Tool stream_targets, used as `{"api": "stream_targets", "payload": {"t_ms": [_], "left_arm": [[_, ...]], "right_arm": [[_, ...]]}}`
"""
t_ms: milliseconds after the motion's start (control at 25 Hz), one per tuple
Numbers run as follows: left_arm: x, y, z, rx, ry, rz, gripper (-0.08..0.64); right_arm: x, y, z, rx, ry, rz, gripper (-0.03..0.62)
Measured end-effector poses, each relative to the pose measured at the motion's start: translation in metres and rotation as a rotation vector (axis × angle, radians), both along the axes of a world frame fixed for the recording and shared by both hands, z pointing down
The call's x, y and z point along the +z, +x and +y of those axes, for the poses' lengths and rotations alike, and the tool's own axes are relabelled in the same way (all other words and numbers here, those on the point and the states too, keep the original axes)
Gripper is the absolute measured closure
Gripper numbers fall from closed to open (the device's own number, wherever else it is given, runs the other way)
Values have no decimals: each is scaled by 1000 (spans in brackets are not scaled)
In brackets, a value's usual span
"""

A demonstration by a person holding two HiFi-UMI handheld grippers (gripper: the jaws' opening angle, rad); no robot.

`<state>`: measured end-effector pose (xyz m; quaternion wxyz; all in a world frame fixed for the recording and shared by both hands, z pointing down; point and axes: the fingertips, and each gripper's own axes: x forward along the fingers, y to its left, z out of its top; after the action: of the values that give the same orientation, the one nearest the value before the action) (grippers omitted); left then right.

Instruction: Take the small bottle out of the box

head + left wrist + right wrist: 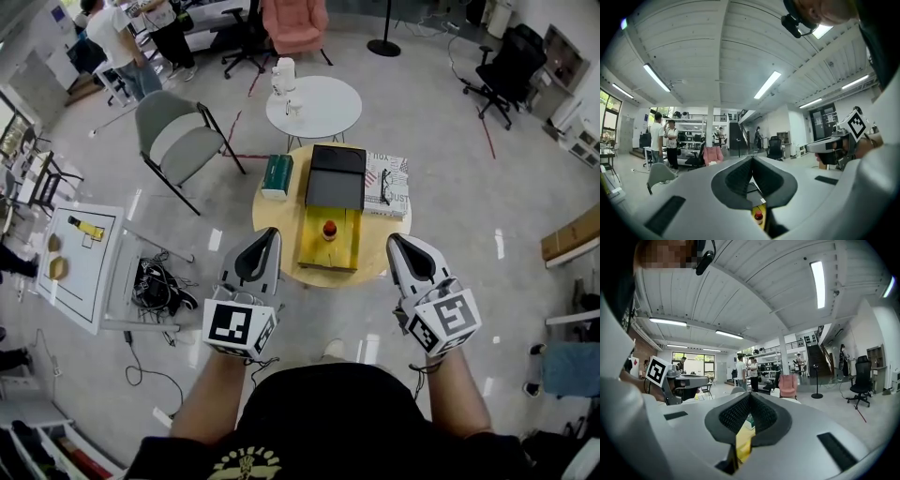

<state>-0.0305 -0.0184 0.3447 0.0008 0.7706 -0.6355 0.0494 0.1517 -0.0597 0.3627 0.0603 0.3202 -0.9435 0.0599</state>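
Head view: round wooden tabletop (pixel 277 225) carries an open yellow box (pixel 314 246) in the middle, with a black panel (pixel 336 178) at its far end. My left tool (pixel 272 234) and right tool (pixel 394 240) hang at the near edge, either side of the box, jaws together on both, nothing gripped. The small bottle (pixel 329 229), red cap, stands inside the yellow box.

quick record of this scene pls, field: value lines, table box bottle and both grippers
table: round wooden table
box: yellow box, open, black lid lying back behind it
bottle: small bottle, red cap, upright inside the box
left hand-held gripper: shut, empty, on the near side of the box
right hand-held gripper: shut, empty, on the near side of the box
progress: bottle not yet taken out
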Motion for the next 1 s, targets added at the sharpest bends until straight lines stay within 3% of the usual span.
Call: {"api": "stream_targets", "payload": {"t_ms": [240,1000], "left_arm": [[1,1,-7,-7,-9,-57,546],[2,-36,-48,42,8,-20,546]], "right_arm": [[2,-3,-9,-10,-10,-1,577],[11,-36,-32,58,-20,11,577]]}}
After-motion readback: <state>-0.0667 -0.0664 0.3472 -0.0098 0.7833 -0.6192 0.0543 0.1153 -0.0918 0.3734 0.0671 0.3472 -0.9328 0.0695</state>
